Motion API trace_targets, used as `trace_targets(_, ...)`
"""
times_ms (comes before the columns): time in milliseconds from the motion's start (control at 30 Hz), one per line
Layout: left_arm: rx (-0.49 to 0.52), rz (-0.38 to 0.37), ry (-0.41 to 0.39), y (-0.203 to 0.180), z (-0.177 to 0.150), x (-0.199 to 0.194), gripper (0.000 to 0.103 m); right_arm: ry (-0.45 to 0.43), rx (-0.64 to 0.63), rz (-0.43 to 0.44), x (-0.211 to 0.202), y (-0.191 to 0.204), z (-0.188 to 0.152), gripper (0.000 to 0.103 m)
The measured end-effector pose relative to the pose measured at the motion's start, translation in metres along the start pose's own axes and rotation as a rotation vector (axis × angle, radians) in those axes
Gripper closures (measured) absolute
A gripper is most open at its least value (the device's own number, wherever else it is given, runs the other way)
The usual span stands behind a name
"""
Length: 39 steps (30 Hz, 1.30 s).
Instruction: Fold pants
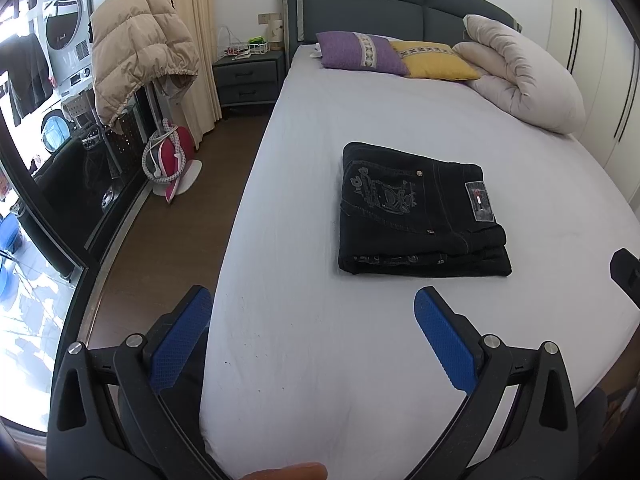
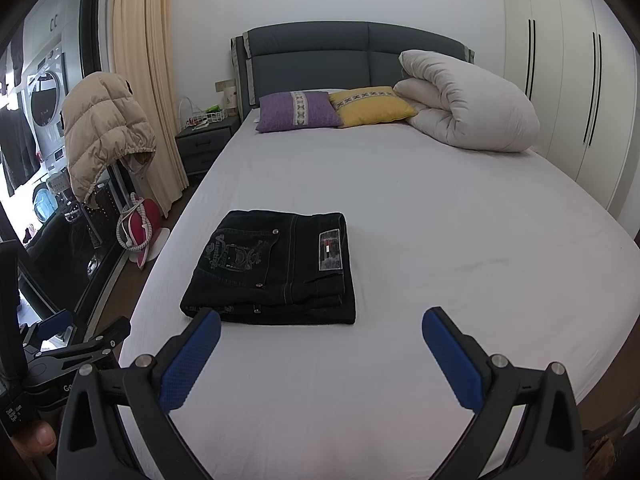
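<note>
- Lying on the white sheet of the bed point(image 2: 440, 240), the black pants point(image 2: 276, 268) are folded into a compact rectangle, with the embroidered back pocket and the brand label facing up.
- The left gripper point(image 1: 312, 308) hangs above the near part of the bed, its jaws wide apart and holding nothing; the pants point(image 1: 420, 212) are ahead of it, slightly to the right.
- The right gripper point(image 2: 320, 328) is also above the bed, its jaws wide and empty; its left blue pad point(image 2: 188, 364) is just before the near edge of the pants.
- At the headboard lie a purple pillow point(image 2: 298, 111), a yellow pillow point(image 2: 370, 106) and a rolled white duvet point(image 2: 468, 108).
- A beige puffer jacket point(image 1: 140, 48) hangs at the left of the bed.
</note>
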<state>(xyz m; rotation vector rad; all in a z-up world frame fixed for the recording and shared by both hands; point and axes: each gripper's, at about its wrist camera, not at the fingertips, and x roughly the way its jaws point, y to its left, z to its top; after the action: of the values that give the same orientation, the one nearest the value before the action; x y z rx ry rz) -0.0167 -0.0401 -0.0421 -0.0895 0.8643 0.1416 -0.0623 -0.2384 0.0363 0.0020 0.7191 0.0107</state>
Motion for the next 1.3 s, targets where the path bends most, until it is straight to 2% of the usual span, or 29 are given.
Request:
trace_targets(733, 0.011, -0.008, 0.008, 0.004, 0.001, 0.004, 0.0, 0.006, -0.001, 0.003, 0.003, -0.001, -0.004, 0.0)
trace_targets(1300, 0.04, -0.031, 0.066, 0.007, 0.006, 0.018, 0.0, 0.012, -0.003, 0.006, 0.005, 0.0, -0.008, 0.0)
